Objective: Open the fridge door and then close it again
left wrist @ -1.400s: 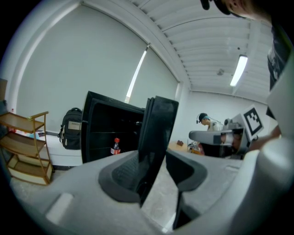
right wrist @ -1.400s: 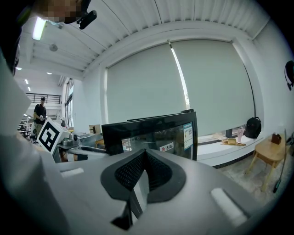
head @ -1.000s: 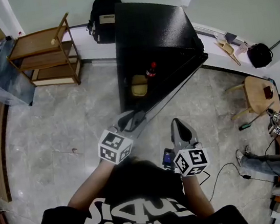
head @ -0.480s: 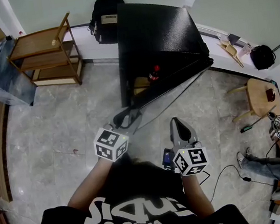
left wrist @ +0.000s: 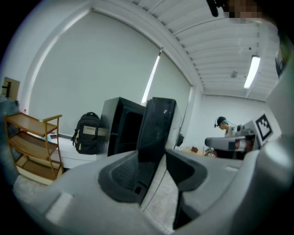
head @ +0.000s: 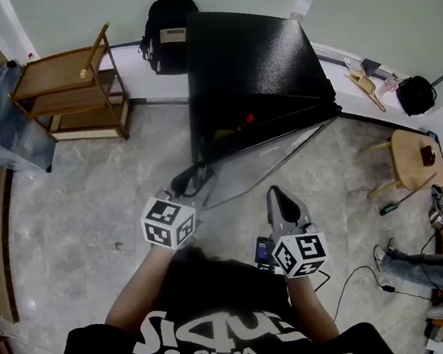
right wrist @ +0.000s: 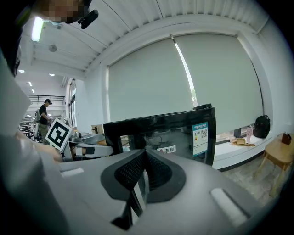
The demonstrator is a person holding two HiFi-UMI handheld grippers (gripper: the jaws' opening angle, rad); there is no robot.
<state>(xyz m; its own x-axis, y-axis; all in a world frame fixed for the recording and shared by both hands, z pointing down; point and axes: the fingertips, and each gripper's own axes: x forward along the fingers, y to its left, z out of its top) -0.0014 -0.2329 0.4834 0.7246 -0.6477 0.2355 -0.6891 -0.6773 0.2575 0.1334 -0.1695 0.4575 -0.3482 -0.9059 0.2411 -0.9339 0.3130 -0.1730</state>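
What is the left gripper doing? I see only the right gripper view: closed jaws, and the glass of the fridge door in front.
Observer: The left gripper has the free edge of the fridge door between its jaws, which stand apart.
Operator: How far open is the door?
Observer: In the head view it is partly open, at an angle to the fridge.
Operator: Is anything inside?
Observer: A small red object shows in the gap; it is too small to name.
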